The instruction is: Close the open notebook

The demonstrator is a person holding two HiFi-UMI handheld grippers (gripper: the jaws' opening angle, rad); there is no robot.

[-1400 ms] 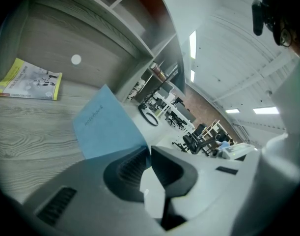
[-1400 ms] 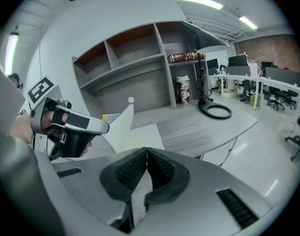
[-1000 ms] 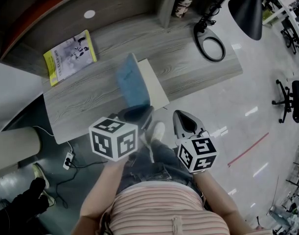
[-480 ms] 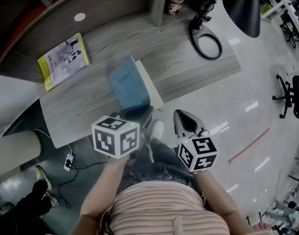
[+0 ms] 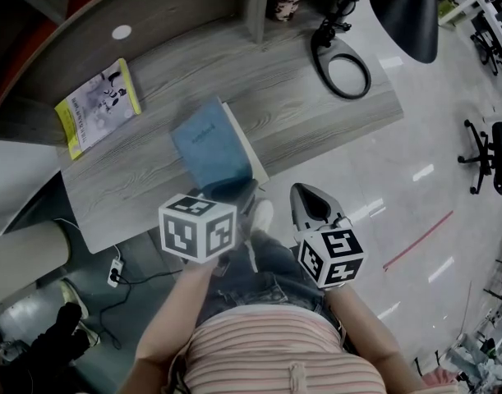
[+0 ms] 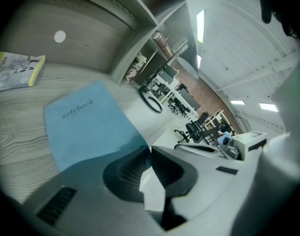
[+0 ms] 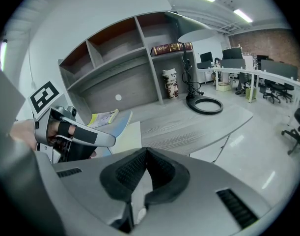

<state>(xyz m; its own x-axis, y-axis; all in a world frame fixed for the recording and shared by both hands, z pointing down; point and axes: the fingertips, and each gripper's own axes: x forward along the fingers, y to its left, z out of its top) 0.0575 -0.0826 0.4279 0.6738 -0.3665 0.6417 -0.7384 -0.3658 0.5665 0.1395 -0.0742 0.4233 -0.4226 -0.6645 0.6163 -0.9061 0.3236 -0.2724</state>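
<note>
Nearest the person, the right gripper (image 7: 146,154) hung off the bench (image 5: 316,113), to the right of the notebook (image 5: 208,148). Its jaws were closed on nothing, and it steadied nothing. The left gripper (image 6: 150,151) sat at the notebook's near corner with its jaws pressed together. Whether a sliver of the blue cover lay pinched between them could not be made out.

The notebook lay at the bench's near edge, not yet shut. In the right gripper view its printed cover leaned over the white page (image 7: 125,137), which showed along the cover's right side.

Several things could go wrong from there:
- **Springing back:** if the cover was let go before it lay flat, a stiff spine could open it again.
- **Sliding off:** a sideways or downward shove on the near corner, with nothing bracing the notebook, could skate it over the smooth wood. Being so close to the edge, it could tip off toward the person's feet.
- **Creasing:** a loose page caught under the cover would probably be creased.

Beyond the notebook to the left, the yellow booklet (image 5: 94,105) lay well apart from it. Farther off to the right, the black lamp ring (image 7: 204,112) was out of any likely path.
</note>
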